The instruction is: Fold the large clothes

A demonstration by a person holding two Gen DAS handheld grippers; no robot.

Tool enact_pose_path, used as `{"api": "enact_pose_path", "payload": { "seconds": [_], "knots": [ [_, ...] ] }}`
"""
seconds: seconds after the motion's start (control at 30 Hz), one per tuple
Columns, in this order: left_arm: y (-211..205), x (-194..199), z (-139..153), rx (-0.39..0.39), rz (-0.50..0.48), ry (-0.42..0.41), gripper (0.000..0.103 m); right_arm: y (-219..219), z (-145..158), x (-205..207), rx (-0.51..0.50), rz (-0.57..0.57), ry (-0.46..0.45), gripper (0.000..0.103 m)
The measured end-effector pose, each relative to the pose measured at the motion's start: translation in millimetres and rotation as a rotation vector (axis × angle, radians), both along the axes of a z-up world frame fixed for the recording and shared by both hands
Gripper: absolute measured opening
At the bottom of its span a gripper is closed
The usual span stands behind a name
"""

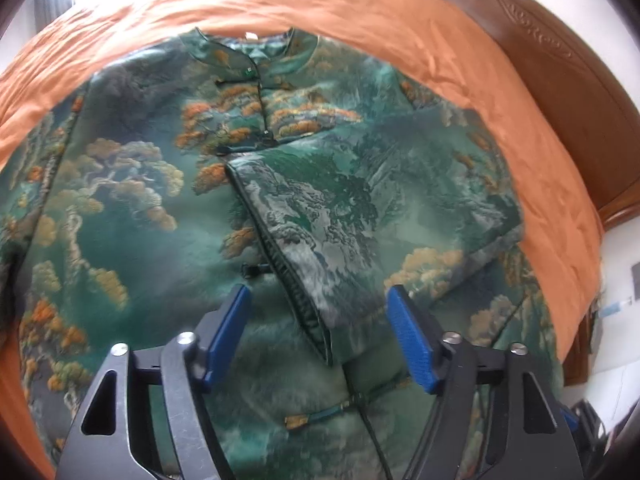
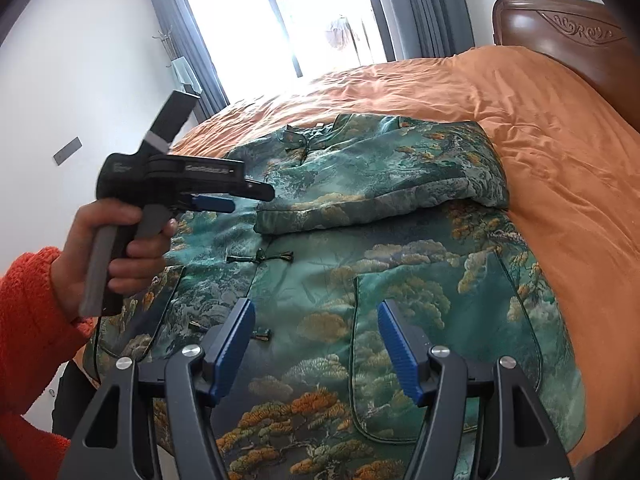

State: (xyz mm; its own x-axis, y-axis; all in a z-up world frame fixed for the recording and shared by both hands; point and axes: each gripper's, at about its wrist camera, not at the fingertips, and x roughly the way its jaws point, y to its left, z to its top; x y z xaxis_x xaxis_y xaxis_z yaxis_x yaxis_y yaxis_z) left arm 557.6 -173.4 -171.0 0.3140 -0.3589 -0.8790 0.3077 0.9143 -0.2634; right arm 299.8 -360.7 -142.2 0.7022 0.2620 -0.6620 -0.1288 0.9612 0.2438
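Observation:
A large green jacket [image 1: 132, 208] with a pine-and-mountain print lies front up on the orange bedspread [image 1: 360, 12]. Its right sleeve [image 1: 344, 216] is folded across the chest. It also shows in the right wrist view [image 2: 384, 184], over the jacket body [image 2: 320, 280]. My left gripper [image 1: 318, 300] is open and empty, hovering above the jacket's front opening. It shows from the side in the right wrist view [image 2: 228, 200], held in a hand above the jacket's left side. My right gripper [image 2: 316, 316] is open and empty above the lower front, near a patch pocket [image 2: 440, 344].
A dark wooden headboard [image 2: 560, 40] stands at the bed's right end. A bright window with grey curtains [image 2: 304, 12] is behind the bed. The orange bedspread [image 2: 560, 160] is bare to the right of the jacket. My orange-sleeved arm [image 2: 28, 340] is at the left.

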Motion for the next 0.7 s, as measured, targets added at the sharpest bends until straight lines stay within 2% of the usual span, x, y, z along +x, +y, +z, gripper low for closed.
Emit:
{"api": "enact_pose_path", "payload": {
  "seconds": [0.03,0.07,0.17,0.33,0.47,0.57,0.7],
  "knots": [
    [-3,3,-5,0.013,-0.001,0.007,0.053,-1,-1,-2,-0.003,-0.001,0.000,0.065],
    [-6,6,-10,0.011,-0.005,0.019,0.035,-1,-2,-2,-0.008,-0.001,-0.001,0.065],
    [-11,12,-8,0.027,0.000,0.007,0.014,-4,-5,-2,-0.012,-0.005,-0.003,0.065],
    [-10,25,18,0.048,-0.002,-0.103,0.010,-14,-2,2,-0.012,-0.031,-0.015,0.065],
    [-2,43,22,0.032,0.034,-0.119,0.010,-25,2,23,-0.028,-0.037,-0.015,0.065],
    [5,50,11,0.012,0.058,-0.107,0.010,-38,10,53,-0.058,-0.051,-0.028,0.065],
    [5,47,-5,0.015,0.064,-0.097,0.010,-63,17,119,-0.079,-0.085,-0.026,0.065]
  ]
}}
